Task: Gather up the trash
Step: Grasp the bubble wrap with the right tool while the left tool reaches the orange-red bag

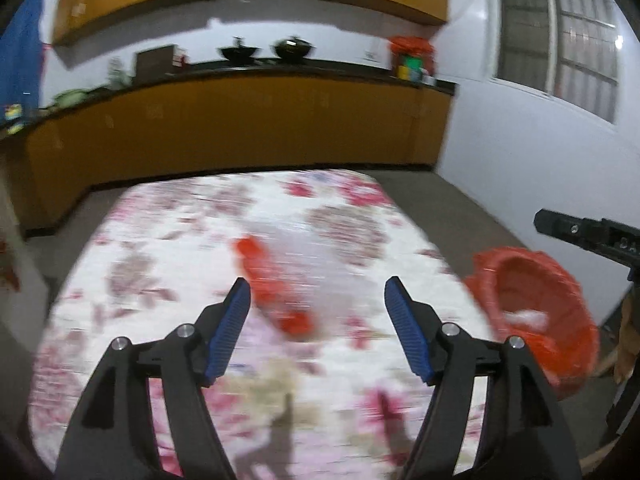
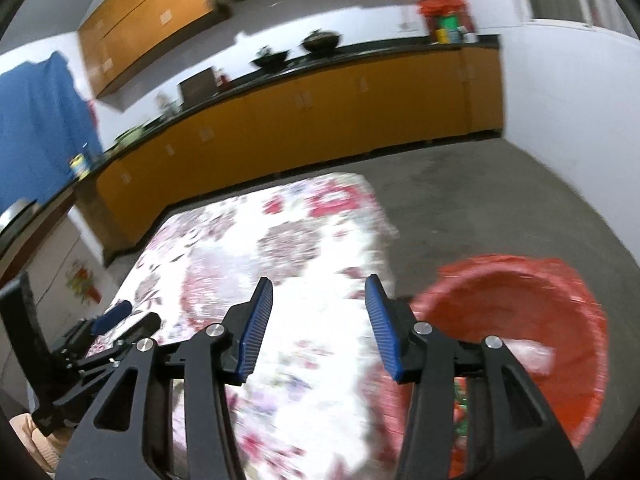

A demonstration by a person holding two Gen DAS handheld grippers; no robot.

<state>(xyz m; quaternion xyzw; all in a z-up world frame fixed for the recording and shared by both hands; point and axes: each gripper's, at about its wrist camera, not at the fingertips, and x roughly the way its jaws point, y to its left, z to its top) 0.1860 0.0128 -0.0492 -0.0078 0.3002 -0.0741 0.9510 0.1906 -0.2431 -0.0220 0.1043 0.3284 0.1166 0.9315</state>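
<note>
Across the flowered cloth of the bench (image 1: 192, 216) our view is smeared by motion blur, yet the main things read clearly enough. From the left wrist camera, our left gripper (image 1: 318, 292) has its 2 blue-padded fingers (image 1: 230, 332) spread wide, with nothing between them and nothing touching the pads. Just beyond the finger tips, at about 12 o'clock, a long piece of red trash (image 1: 272, 280) lies flat on the cloth; its make is too blurred for us to tell. At 3 o'clock from it, off the bench's right edge, stands a bin lined with a red bag (image 1: 560, 320), and a pale scrap (image 1: 526, 316) sits inside it. From the right wrist camera, our right gripper (image 2: 319, 294) also shows its fingers (image 2: 256, 332) apart, somewhat narrower than the left pair, holding nothing, above the cloth near the bench's right edge. The same red-lined bin appears at 3 o'clock of these fingers, on the grey floor (image 2: 500, 208). At 9 o'clock in this view we see the left gripper from its side. At 12 o'clock in both views, an orange-fronted kitchen counter (image 1: 240, 128) runs along the far wall, carrying 2 dark pots (image 1: 240, 53).
</note>
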